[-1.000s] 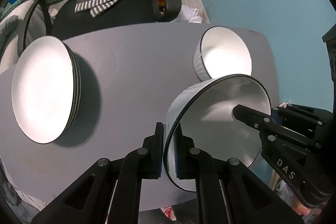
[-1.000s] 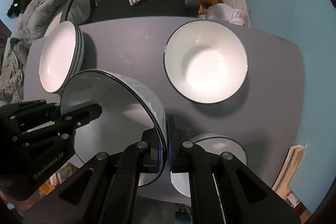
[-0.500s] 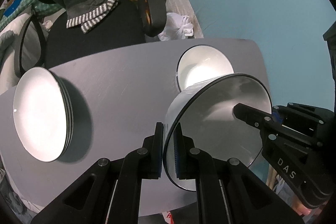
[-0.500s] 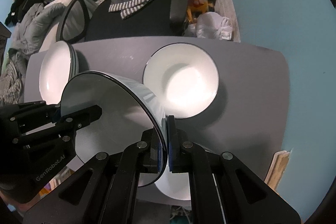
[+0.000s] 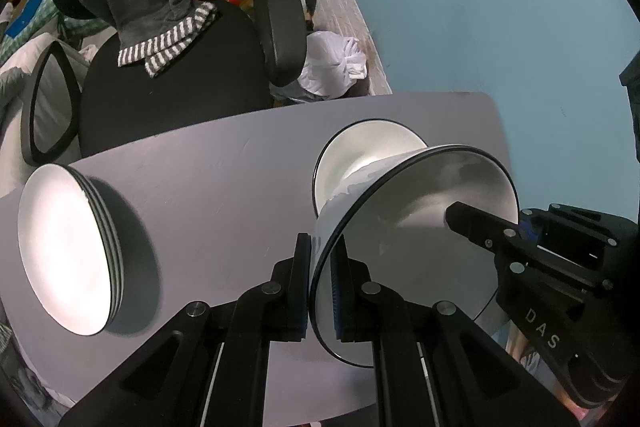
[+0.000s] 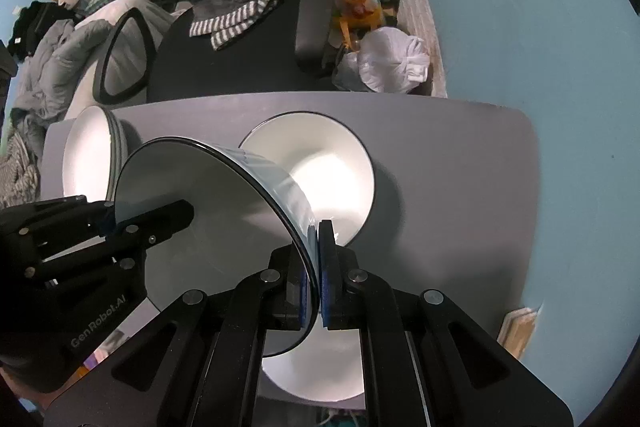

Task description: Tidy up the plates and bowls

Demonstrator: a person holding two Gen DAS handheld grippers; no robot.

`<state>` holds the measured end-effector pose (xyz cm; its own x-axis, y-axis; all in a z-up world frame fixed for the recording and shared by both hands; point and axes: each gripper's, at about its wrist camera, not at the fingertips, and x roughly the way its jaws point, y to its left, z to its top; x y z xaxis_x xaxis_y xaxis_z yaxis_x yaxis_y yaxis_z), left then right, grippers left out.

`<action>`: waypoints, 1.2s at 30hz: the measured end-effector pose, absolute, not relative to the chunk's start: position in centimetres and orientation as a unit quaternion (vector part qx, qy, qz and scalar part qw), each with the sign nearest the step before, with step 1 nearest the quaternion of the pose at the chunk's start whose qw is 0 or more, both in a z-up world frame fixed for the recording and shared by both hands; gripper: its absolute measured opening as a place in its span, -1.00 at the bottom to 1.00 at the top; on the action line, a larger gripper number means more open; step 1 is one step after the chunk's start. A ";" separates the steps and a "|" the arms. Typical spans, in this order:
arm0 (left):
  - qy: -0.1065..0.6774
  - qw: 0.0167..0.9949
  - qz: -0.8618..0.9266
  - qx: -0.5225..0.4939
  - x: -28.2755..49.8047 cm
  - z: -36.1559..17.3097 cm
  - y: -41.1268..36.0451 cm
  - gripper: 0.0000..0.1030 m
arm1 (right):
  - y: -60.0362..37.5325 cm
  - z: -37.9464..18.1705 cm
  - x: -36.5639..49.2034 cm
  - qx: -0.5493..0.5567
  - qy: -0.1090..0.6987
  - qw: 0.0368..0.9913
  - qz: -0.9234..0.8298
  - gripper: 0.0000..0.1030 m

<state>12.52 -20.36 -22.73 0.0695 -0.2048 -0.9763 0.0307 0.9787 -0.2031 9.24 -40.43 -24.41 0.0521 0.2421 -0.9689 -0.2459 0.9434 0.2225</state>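
Observation:
A white bowl with a dark rim (image 5: 420, 227) hangs tilted above the grey table (image 5: 220, 179), held from both sides. My left gripper (image 5: 322, 267) is shut on its near rim. My right gripper (image 6: 316, 267) is shut on the opposite rim of the same bowl (image 6: 208, 211). Each gripper's finger shows inside the bowl in the other's view: the right fingers (image 5: 476, 223), the left fingers (image 6: 160, 219). A second bowl (image 6: 328, 179) stands on the table just behind the held one. A third bowl (image 6: 320, 375) lies below my right gripper. A stack of plates (image 5: 68, 251) sits at the left.
A black office chair with a grey garment and striped cuffs (image 5: 168, 87) stands past the table's far edge. A knotted white bag (image 5: 332, 67) lies on the floor beside it. A blue wall (image 6: 540, 47) borders the table's right side.
Both grippers have carried the bowl across the table to the right. The standing bowl, clear of it before, is now partly covered by it. Both grips are unchanged.

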 end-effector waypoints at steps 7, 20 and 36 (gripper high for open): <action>0.680 0.727 -0.076 -0.062 13.5 -23.3 -21.2 -0.84 | -41.3 -25.3 10.7 0.009 0.674 0.719 0.168 -0.89; 0.691 0.718 -0.061 -0.053 15.1 -25.1 -22.5 -0.84 | -42.2 -26.9 12.4 0.015 0.688 0.707 0.161 -0.89; 0.688 0.723 -0.047 -0.031 15.7 -25.8 -23.4 -0.74 | -42.5 -28.7 12.9 0.029 0.706 0.692 0.145 -0.87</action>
